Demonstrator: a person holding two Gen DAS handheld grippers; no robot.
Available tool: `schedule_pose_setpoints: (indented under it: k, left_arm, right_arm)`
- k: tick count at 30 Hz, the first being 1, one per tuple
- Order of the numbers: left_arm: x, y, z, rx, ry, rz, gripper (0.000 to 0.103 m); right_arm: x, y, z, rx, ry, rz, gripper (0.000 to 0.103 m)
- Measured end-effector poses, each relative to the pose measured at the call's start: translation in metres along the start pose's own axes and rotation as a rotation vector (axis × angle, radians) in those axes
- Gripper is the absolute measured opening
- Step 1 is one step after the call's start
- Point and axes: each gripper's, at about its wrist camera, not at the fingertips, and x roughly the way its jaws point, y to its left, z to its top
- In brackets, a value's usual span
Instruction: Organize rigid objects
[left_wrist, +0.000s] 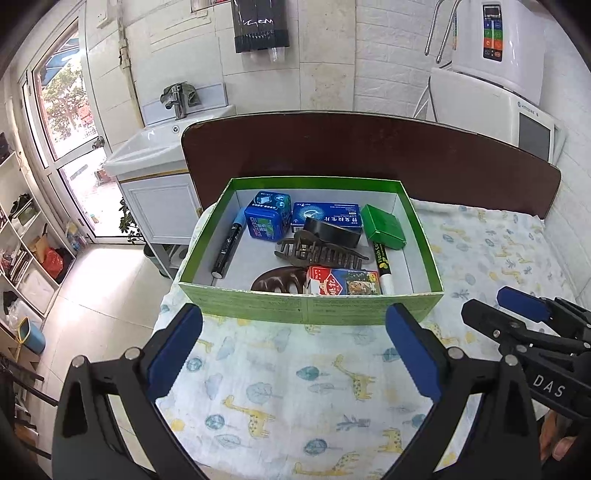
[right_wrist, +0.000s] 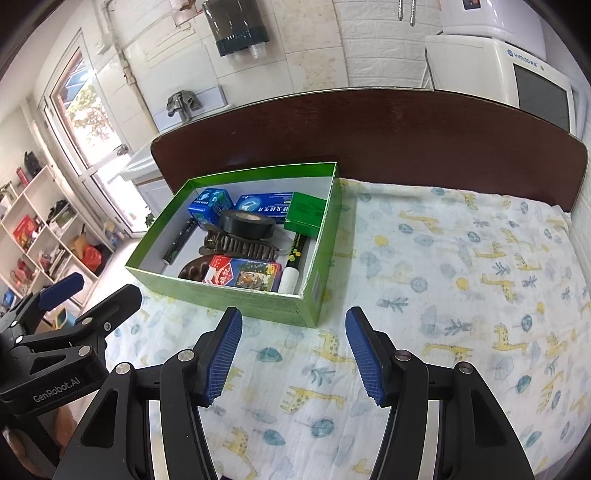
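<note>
A green cardboard box (left_wrist: 310, 314) (right_wrist: 258, 306) stands on the bed by the headboard. Inside lie a blue tin (left_wrist: 267, 216) (right_wrist: 208, 206), a blue carton (left_wrist: 325, 214) (right_wrist: 264, 206), a green packet (left_wrist: 384, 227) (right_wrist: 304, 212), a black tape roll (left_wrist: 332, 230) (right_wrist: 247, 223), a brown hair claw (left_wrist: 321, 253) (right_wrist: 240, 247), a black marker (left_wrist: 229, 243) (right_wrist: 181, 240), a white-tipped marker (left_wrist: 384, 269) (right_wrist: 291, 269), a red-and-blue card box (left_wrist: 343, 282) (right_wrist: 242, 273) and a brown wooden piece (left_wrist: 277, 282) (right_wrist: 194, 269). My left gripper (left_wrist: 293, 321) (right_wrist: 92, 291) is open and empty before the box. My right gripper (right_wrist: 293, 325) (left_wrist: 495, 306) is open and empty at the box's near right corner.
The bed has a giraffe-print sheet (left_wrist: 295, 387) (right_wrist: 461, 277) and a dark wooden headboard (left_wrist: 369, 155) (right_wrist: 369, 133). A washbasin cabinet (left_wrist: 155, 177) stands left of the bed. Shelves (right_wrist: 40, 236) line the left wall. A white appliance (right_wrist: 517, 74) stands behind the headboard.
</note>
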Motion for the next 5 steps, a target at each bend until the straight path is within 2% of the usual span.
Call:
schedule_pose_setpoints:
  k: [5]
  left_arm:
    - [-0.0015, -0.0031, -0.0015, 0.013, 0.0, 0.008, 0.099]
  right_arm:
    - [-0.0007, -0.0003, -0.0008, 0.001, -0.001, 0.002, 0.061]
